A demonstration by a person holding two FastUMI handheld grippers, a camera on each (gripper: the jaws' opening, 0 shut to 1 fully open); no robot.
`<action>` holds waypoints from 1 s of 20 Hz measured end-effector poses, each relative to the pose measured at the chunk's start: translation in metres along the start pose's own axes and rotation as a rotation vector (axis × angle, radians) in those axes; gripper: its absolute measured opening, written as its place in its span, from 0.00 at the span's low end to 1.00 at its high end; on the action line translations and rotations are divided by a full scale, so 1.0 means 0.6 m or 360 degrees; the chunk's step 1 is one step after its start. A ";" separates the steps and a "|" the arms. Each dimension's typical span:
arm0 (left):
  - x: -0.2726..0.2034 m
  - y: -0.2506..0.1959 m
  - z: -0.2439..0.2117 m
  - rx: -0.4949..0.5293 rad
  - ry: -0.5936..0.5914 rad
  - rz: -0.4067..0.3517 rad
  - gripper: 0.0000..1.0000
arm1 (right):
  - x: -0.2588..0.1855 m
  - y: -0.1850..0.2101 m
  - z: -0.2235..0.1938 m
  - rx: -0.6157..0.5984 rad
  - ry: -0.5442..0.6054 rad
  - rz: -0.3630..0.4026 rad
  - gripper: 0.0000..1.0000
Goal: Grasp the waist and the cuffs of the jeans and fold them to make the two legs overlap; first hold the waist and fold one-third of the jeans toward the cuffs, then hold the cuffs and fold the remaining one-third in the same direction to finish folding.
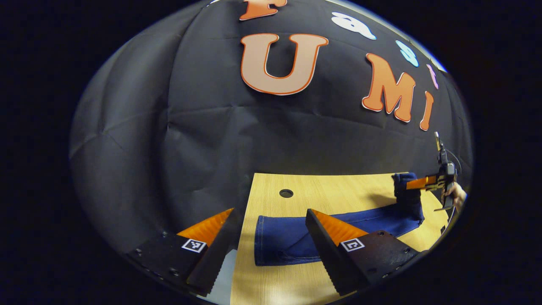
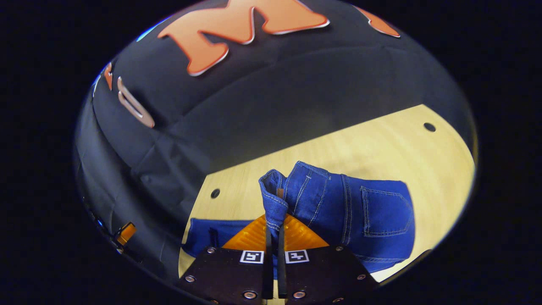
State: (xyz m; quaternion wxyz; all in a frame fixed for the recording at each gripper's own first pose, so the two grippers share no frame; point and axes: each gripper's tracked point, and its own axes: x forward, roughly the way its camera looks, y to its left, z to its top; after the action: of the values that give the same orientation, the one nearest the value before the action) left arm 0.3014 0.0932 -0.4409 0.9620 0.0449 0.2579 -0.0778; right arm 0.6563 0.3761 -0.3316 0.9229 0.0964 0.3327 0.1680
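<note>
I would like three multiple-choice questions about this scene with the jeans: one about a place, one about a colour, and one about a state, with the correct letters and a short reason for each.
1. Where do the cuffs of the jeans lie?
A. On the wooden table
B. On the floor
C. Over a chair

2. What colour are the jeans?
A. Black
B. Blue
C. Grey

3. What is the state of the right gripper?
A. Wide open above the table
B. Shut on nothing
C. Shut on the waist

Answers:
1. A, the left gripper view shows the cuff end flat on the table beyond the open left gripper.
2. B, the denim is blue in both views.
3. C, both fingers press a raised fold of the waist in the right gripper view.
</note>
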 end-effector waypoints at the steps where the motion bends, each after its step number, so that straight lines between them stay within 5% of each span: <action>1: 0.001 0.006 -0.003 -0.0025 0.0001 0.0000 0.99 | 0.022 -0.008 -0.006 -0.0055 0.0056 -0.0017 0.04; 4: 0.002 0.018 -0.023 -0.0109 0.0021 -0.0009 1.00 | 0.088 -0.020 -0.053 -0.0165 0.0241 -0.0101 0.04; 8: 0.002 0.039 -0.044 -0.0191 0.0049 -0.0013 0.98 | 0.060 0.022 -0.016 -0.0235 0.0258 -0.0134 0.04; 10: 0.002 0.049 -0.056 -0.0230 0.0060 0.0000 0.98 | 0.063 0.046 -0.036 -0.0184 0.0309 -0.0046 0.38; 13: 0.004 0.050 -0.073 -0.0312 0.0090 -0.0010 0.98 | 0.056 0.043 -0.040 -0.0193 0.0296 -0.0065 0.89; 14: 0.007 0.048 -0.083 -0.0344 0.0110 -0.0021 0.98 | 0.052 0.043 -0.036 -0.0193 0.0292 -0.0072 0.97; 20: 0.007 0.040 -0.206 -0.0503 0.0306 -0.0059 0.98 | 0.002 0.040 0.014 -0.0203 0.0232 -0.0052 0.98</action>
State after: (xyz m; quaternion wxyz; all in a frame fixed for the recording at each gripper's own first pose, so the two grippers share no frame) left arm 0.2488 0.1321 -0.5487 0.9264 -0.1042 0.3586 -0.0494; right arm 0.6568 0.3982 -0.3191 0.9032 0.0194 0.3891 0.1802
